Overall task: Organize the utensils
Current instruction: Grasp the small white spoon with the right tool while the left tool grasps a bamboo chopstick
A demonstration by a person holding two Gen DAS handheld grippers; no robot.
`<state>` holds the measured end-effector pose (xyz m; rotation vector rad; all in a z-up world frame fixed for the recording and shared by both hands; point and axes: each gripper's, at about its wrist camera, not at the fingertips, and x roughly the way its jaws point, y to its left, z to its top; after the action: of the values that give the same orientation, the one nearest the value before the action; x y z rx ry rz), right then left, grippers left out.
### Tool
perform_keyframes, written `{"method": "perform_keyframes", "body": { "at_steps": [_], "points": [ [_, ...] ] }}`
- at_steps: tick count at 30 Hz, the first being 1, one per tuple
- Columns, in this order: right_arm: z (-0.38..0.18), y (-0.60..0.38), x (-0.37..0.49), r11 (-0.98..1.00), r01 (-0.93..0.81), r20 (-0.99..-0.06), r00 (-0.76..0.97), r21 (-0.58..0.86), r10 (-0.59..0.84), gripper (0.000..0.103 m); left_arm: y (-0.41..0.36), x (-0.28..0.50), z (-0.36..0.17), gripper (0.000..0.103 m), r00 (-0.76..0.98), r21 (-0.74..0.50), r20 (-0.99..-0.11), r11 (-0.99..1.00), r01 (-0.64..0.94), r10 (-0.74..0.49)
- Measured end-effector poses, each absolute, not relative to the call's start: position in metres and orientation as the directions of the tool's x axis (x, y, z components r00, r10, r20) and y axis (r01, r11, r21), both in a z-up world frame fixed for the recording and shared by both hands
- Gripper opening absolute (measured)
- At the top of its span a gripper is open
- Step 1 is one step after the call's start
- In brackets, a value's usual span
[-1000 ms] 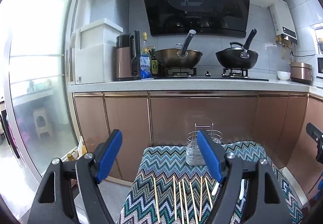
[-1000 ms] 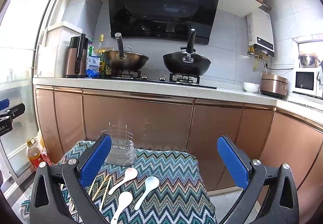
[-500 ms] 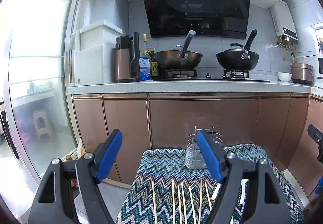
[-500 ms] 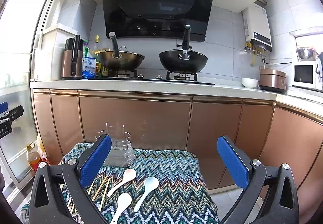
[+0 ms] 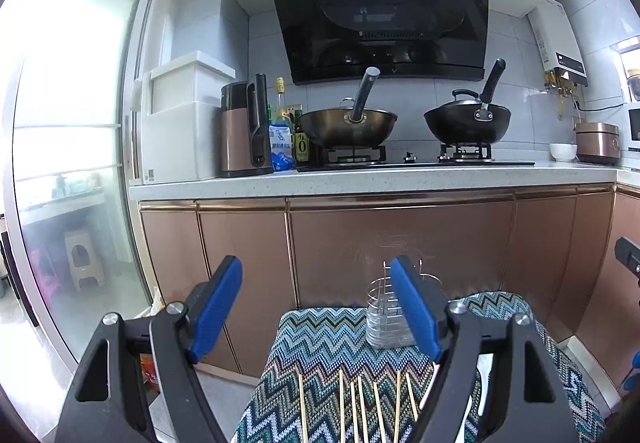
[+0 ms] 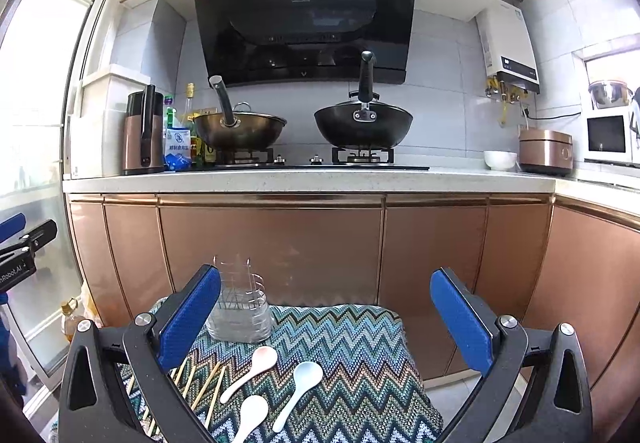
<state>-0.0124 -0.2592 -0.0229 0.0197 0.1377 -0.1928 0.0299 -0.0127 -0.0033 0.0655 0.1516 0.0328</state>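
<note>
A wire utensil holder stands at the far edge of a zigzag-patterned cloth; it also shows in the right wrist view. Several wooden chopsticks lie side by side on the cloth in front of it. Three white spoons lie to their right. My left gripper is open and empty, held above the chopsticks. My right gripper is open and empty, held above the spoons.
Behind the cloth runs a row of copper cabinet doors under a white counter with two woks, a kettle and bottles. A glass door is at the left. An oil bottle stands on the floor.
Both views have tilted upward slightly, so the cloth and utensils sit lower in the frames. Both grippers stay open and nothing on the cloth has moved.
</note>
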Motion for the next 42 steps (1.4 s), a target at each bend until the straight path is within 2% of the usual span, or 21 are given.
{"method": "perform_keyframes", "body": {
  "at_steps": [3, 9, 20, 24, 29, 34, 37, 42],
  "points": [
    [-0.023, -0.263, -0.009, 0.983, 0.182, -0.137, 0.974, 0.019, -0.178, 0.103, -0.016, 0.035, -0.003, 0.075, 0.987, 0.089, -0.154, 0.995, -0.035, 0.048],
    [-0.026, -0.268, -0.002, 0.987, 0.156, -0.144, 0.978, 0.043, -0.149, 0.103, -0.017, 0.052, -0.008, 0.075, 0.973, 0.102, -0.230, 0.995, -0.013, 0.036],
    [-0.036, -0.271, 0.016, 0.991, 0.128, -0.169, 0.978, 0.036, -0.121, 0.103, 0.001, 0.077, -0.021, 0.075, 0.961, 0.072, -0.275, 0.997, -0.015, 0.034],
    [-0.046, -0.273, 0.031, 0.993, 0.115, -0.224, 0.969, 0.039, -0.103, 0.103, 0.011, 0.094, -0.031, 0.075, 0.942, 0.062, -0.334, 0.998, -0.001, 0.022],
    [-0.069, -0.273, 0.059, 0.996, 0.079, -0.321, 0.945, 0.028, -0.066, 0.103, 0.030, 0.121, -0.051, 0.075, 0.903, -0.007, -0.429, 1.000, 0.001, -0.004],
    [-0.098, -0.281, 0.089, 0.996, 0.051, -0.433, 0.901, 0.069, -0.016, 0.102, 0.041, 0.159, -0.087, 0.075, 0.807, -0.069, -0.586, 0.997, 0.038, -0.071],
    [-0.116, -0.284, 0.106, 0.995, 0.031, -0.492, 0.870, 0.096, 0.020, 0.093, 0.044, 0.174, -0.111, 0.075, 0.755, -0.113, -0.645, 0.992, 0.061, -0.119],
    [-0.148, -0.288, 0.132, 0.985, -0.041, -0.586, 0.799, 0.167, 0.133, 0.062, 0.038, 0.200, -0.149, 0.075, 0.651, -0.173, -0.734, 0.980, 0.101, -0.197]
  ]
}}
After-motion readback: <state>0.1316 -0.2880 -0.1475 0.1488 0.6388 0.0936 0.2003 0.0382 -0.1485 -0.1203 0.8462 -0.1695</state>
